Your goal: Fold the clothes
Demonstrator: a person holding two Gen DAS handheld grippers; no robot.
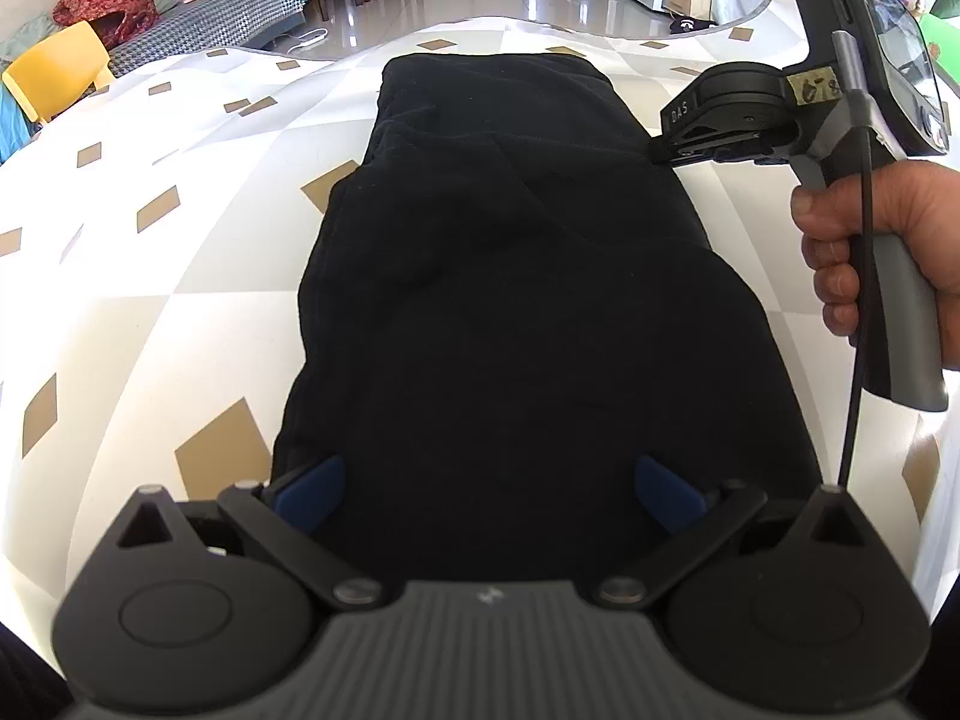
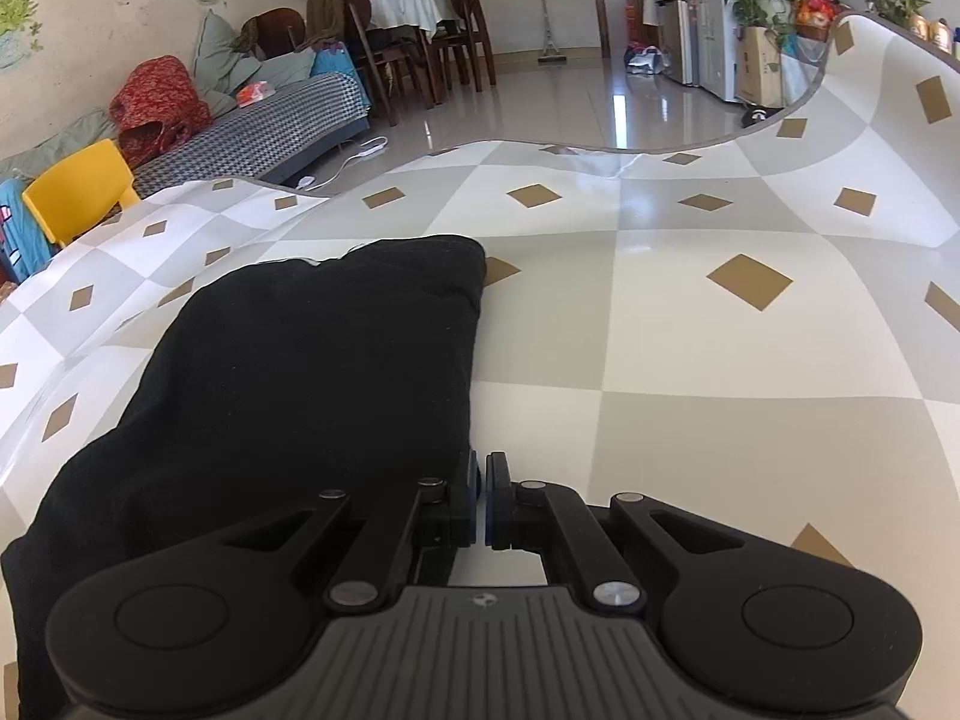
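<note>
Both grippers are down at the black garment (image 1: 510, 300), which lies on a table (image 1: 150, 312) covered in a white and grey checked cloth with small tan diamonds. The left gripper (image 1: 489, 486) sits at the near end of the garment with its blue pads (image 1: 315, 489) spread wide, one toward each side of the cloth; the fabric runs between them, but no pad presses on it. The right gripper (image 2: 482, 495) has its jaws pressed together right at the garment's right-hand long edge. Whether a bit of that edge is caught between the pads I cannot tell; from its own camera the thin gap looks bare, with the cloth lying just to the left of the fingers. In the left wrist view, a hand (image 1: 870, 252) wraps round the right tool's grey handle, and the tip meets the garment's right edge roughly two-thirds of the way up.

The garment is folded into a long, narrow strip. Its long axis runs from the near edge of the table straight away toward the far edge, where the cloth curls up. The far end is squared off and a little rumpled, stopping short of the far edge. It lies flat, well clear of the table's left side.

Beyond the table stand a yellow chair (image 2: 84, 192) and a sofa (image 2: 258, 132) with a red bundle (image 2: 159, 102) on it.
</note>
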